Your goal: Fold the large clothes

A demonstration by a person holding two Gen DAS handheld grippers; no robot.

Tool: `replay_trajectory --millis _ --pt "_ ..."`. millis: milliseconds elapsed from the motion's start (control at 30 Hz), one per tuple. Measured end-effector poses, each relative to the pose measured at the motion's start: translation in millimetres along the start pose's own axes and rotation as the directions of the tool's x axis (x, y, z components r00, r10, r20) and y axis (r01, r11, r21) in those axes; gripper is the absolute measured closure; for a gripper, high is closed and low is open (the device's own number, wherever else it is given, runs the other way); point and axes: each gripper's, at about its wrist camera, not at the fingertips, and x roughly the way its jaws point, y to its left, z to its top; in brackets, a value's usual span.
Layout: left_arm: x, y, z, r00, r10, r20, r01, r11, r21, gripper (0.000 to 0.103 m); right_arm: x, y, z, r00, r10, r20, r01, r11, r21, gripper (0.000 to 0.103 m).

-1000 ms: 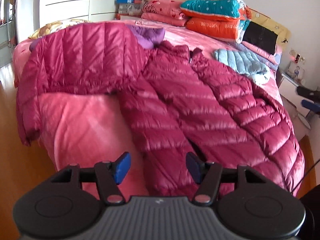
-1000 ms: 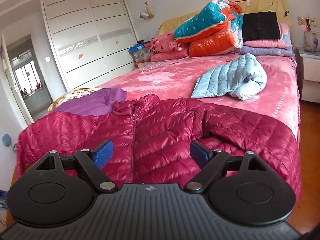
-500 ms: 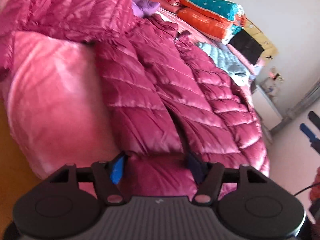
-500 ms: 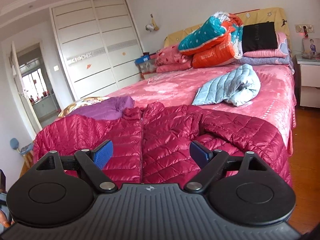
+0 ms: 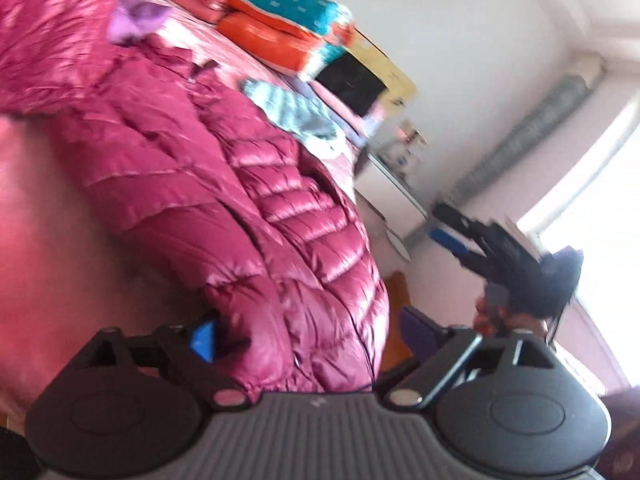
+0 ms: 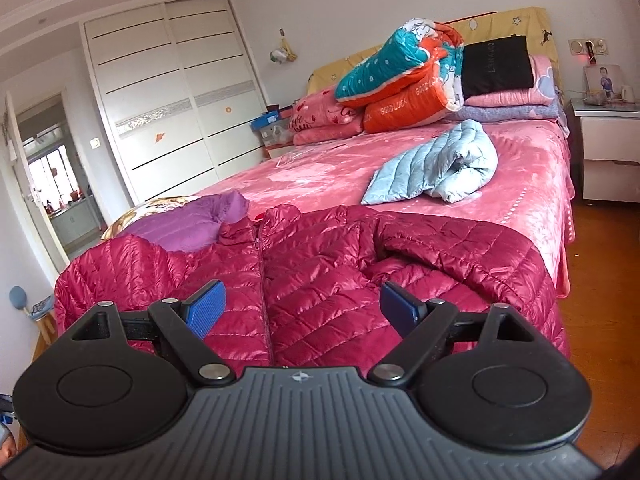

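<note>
On bed (image 6: 532,184): magenta jacket (image 6: 320,280) spread; blue jacket (image 6: 436,168) behind; left gripper (image 5: 308,332) jaws apart astride hem; right gripper (image 6: 302,306) jaws apart.

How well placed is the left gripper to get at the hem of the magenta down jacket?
Probably well placed. In the blurred left wrist view the left gripper is open, with the hem of the magenta down jacket bulging between its jaws at the bed edge. Nothing blocks it, though contact cannot be confirmed.

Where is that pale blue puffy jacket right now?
In the right wrist view, the pale blue jacket lies bunched on the pink bed, right of centre, between the crimson down coat and the stacked quilts.
</note>
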Motion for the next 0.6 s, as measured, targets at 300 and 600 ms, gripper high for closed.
replay_trajectory --millis 300,600 --pt "33.3 -6.8 -6.7 0.965 0.148 -0.216 -0.124 0.985 0.122 0.021 18.5 6.6 -14.1 0.994 0.035 -0.1 -0.04 0.998 -0.05 0.0" --pt "-3.9 -9.2 8.0 0.976 0.153 -0.154 -0.163 0.985 -0.055 0.094 23.5 -10.2 -18.3 0.993 0.006 -0.114 -0.006 1.0 0.005 0.0"
